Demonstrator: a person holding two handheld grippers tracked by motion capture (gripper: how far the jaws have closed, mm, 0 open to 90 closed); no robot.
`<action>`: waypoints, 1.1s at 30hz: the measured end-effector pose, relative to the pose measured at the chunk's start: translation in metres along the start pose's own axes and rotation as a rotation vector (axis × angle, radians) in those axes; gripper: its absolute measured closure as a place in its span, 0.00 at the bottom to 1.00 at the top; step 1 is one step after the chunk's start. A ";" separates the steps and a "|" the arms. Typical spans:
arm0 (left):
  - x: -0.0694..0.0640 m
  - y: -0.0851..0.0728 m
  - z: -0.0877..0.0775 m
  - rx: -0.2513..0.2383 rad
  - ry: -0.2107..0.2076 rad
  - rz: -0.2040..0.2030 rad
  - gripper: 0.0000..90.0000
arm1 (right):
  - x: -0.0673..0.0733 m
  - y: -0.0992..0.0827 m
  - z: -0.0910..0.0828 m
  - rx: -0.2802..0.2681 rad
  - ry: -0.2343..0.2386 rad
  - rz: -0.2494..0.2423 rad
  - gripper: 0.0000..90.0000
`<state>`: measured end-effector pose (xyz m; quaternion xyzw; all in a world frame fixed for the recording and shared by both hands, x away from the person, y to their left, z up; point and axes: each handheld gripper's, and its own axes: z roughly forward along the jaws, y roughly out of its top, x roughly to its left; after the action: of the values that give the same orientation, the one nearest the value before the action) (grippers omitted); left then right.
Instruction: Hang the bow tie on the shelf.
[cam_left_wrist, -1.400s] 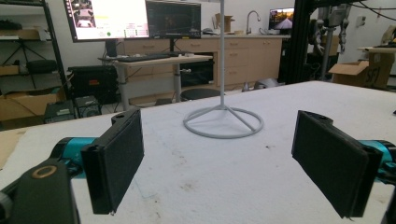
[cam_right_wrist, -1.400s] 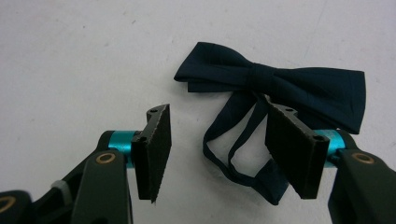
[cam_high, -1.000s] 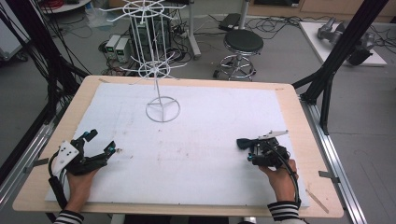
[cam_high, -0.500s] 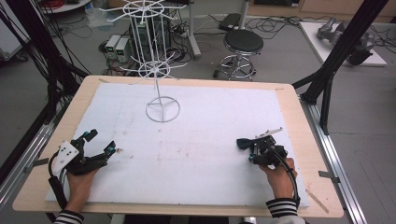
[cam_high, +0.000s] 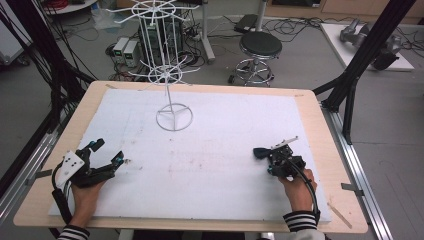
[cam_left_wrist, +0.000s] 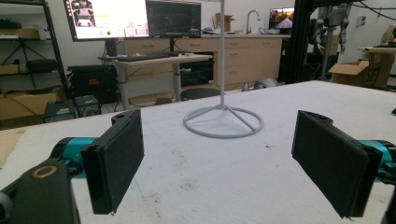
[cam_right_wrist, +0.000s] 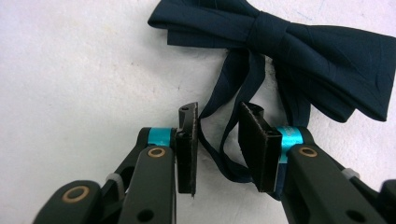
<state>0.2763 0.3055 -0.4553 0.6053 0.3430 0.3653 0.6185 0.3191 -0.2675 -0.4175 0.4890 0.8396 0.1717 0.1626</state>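
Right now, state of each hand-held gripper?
Left hand-held gripper: open, nothing between the jaws.
Right hand-held gripper: jaws have just been closing around the bow tie strap loop; a gap remains, not clamped yet.

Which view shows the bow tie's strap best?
The right gripper view: the dark strap loops between the right gripper jaws, which have just been closing, below the navy bow tie. The high view gives just a small dark shape at that gripper, strap indistinct.
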 end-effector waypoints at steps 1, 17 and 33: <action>0.000 0.000 0.000 0.000 -0.001 0.001 0.19 | 0.000 0.000 0.000 0.000 0.000 0.000 0.77; 0.000 0.000 0.000 -0.001 -0.001 0.001 0.19 | 0.000 0.001 0.000 0.013 -0.019 -0.014 0.97; 0.000 0.000 0.000 -0.001 0.000 0.004 0.19 | 0.001 0.001 -0.015 -0.144 0.017 0.009 0.98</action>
<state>0.2761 0.3055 -0.4553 0.6058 0.3416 0.3666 0.6180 0.3127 -0.2679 -0.4039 0.4784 0.8242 0.2367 0.1893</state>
